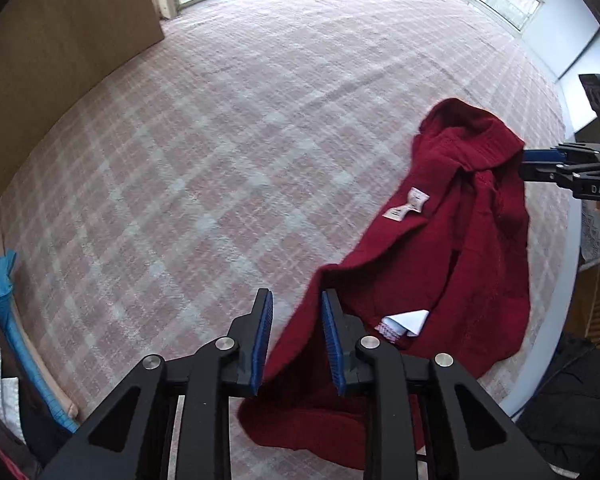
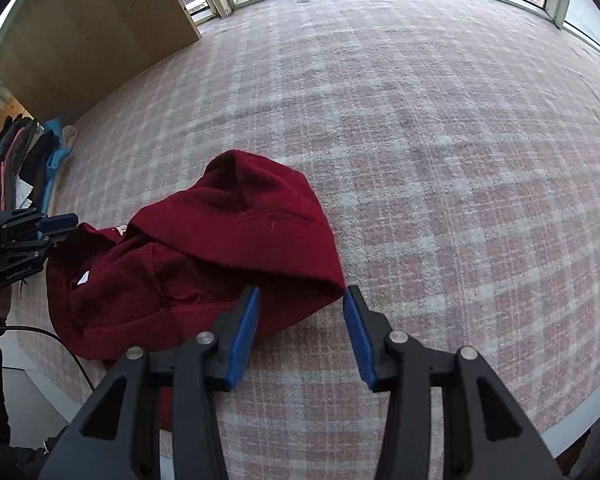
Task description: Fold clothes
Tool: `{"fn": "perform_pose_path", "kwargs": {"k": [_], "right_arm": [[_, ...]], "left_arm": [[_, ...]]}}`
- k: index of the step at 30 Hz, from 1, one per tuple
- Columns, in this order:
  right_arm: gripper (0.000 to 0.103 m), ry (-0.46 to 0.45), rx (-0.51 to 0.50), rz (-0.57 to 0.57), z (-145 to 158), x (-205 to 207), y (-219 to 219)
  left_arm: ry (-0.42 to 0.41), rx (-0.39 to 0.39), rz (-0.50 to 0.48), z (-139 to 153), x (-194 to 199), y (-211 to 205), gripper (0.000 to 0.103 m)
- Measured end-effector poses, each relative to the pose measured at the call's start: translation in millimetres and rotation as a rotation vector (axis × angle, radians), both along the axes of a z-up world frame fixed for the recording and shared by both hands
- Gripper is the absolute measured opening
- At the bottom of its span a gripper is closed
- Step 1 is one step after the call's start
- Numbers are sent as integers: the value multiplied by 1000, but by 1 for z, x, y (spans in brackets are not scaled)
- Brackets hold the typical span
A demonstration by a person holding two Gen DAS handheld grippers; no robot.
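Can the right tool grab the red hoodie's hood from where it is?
Probably yes: the right tool is open right at the hood's edge, with nothing in between.

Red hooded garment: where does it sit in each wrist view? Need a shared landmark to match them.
Left wrist: red hooded garment lies right of centre, hood at upper right, lower edge running down between the left gripper fingers.
Right wrist: garment lies left of centre, hood rim just ahead of the right gripper.
Shared landmark: the white care label inside the garment; also the brown board at upper left.
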State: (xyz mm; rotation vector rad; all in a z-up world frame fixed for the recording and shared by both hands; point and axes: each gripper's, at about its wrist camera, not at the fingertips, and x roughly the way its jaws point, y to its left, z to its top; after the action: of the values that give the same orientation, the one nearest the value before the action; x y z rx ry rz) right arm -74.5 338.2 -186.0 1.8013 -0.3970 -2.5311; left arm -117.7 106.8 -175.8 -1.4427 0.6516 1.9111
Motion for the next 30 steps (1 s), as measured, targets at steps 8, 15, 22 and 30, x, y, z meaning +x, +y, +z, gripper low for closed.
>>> {"fn": "perform_pose_path", "kwargs": {"k": [8,15,22,30], "right_arm": [[42,-12,108,106,-3,-24,-13],[42,-20,111,146,-7,-21,-18],[13,80,80,153,9,-31,-13],[8,166,2,126,45,-42,3]], "left_arm": [[1,73,61,36,34,-60,38],[-107,101,127,22,66,-56,41],[-95,107,199,7,63,-36,7],[-11,196,274,40,59,-67,2]]}}
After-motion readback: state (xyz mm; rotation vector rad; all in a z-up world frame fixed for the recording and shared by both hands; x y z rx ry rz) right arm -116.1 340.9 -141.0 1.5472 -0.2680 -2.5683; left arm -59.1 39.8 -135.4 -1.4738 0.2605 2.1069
